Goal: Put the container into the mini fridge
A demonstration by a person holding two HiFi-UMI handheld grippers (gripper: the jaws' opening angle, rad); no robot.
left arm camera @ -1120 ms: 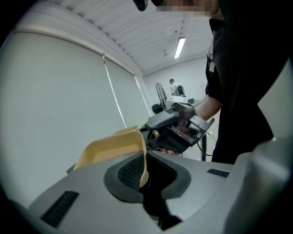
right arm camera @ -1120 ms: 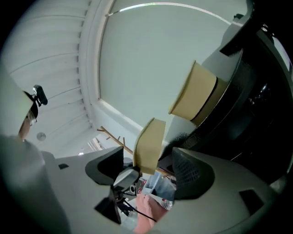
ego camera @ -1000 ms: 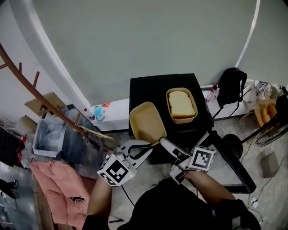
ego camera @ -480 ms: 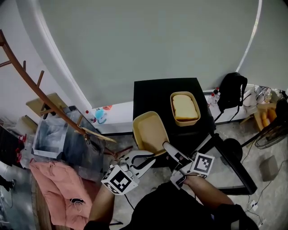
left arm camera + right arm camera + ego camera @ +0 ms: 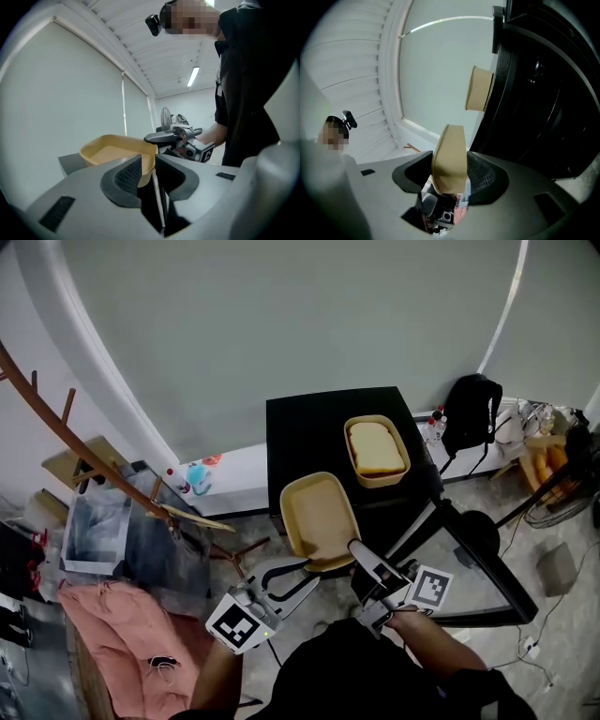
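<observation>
A black mini fridge (image 5: 309, 432) carries a tan container (image 5: 376, 451) with bread in it. In front of it, a tan shallow lid (image 5: 321, 519) hangs in the air between both grippers. My right gripper (image 5: 364, 563) has been closing and is shut on the lid's near right edge (image 5: 450, 159); its pads press both faces. My left gripper (image 5: 298, 570) has just been opening. The lid's rim (image 5: 112, 150) still sits between its parted jaws (image 5: 149, 171). The right gripper view shows the container (image 5: 480, 96) on the fridge (image 5: 543, 108).
A black panel (image 5: 487, 568), apparently the fridge door, stands open to the right. A black backpack (image 5: 471, 413) and bottles (image 5: 433, 426) are beside the fridge. A wooden rack (image 5: 84, 456), a pink cloth (image 5: 112, 643) and a fan (image 5: 562, 502) flank the floor.
The lid has come a little nearer and to the right. The right jaws have closed on its edge. The left gripper has drawn back and its jaws have parted.
</observation>
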